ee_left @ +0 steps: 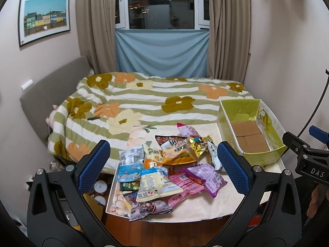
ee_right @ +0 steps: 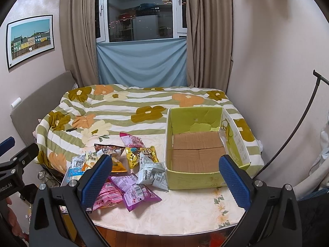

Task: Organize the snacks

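Several snack packets lie in a loose pile (ee_left: 164, 168) on a small cream table (ee_left: 201, 207), among them a gold packet (ee_left: 200, 145), a purple packet (ee_left: 207, 176) and a white-and-blue packet (ee_left: 154, 183). My left gripper (ee_left: 164, 164) hovers open above the pile, holding nothing. To the right stands a green cardboard box (ee_right: 197, 177) with a bare brown bottom and nothing inside. My right gripper (ee_right: 166, 177) is open and empty in front of the box's near wall; the purple packet (ee_right: 135, 191) and a grey packet (ee_right: 152, 173) lie between its fingers in view.
A bed with a flowered green-striped blanket (ee_right: 127, 111) lies directly behind the table. Curtains (ee_right: 207, 41) and a window are at the far wall. A black curved stand (ee_right: 304, 119) rises at the right. Wooden floor (ee_left: 164, 232) shows below the table's front edge.
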Available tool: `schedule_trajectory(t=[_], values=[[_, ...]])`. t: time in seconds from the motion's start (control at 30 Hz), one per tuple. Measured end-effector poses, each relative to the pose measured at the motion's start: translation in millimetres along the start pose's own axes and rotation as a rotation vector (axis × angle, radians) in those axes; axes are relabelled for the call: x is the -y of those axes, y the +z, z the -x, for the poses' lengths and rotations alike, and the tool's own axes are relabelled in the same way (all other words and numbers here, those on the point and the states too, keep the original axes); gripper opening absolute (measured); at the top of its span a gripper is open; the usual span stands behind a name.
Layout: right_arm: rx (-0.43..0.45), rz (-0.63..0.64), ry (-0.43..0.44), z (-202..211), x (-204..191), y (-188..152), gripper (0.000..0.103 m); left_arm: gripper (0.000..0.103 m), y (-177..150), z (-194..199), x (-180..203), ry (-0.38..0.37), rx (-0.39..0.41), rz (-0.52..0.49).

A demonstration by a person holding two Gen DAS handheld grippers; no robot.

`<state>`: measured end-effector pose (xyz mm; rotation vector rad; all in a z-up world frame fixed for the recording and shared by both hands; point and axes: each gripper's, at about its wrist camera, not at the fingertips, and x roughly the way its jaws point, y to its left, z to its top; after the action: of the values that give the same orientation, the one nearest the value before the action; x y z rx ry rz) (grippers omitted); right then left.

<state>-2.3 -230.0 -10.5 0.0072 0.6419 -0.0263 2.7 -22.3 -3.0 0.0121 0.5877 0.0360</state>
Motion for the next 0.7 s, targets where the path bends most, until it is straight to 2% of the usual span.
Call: schedule_trajectory(t=[0.7], values=[[0.003, -0.003, 0.004, -1.2, -1.5, 0.7, 0.103, 0.103, 2.0, -0.2, 0.1, 0.0, -0.005, 0.0]])
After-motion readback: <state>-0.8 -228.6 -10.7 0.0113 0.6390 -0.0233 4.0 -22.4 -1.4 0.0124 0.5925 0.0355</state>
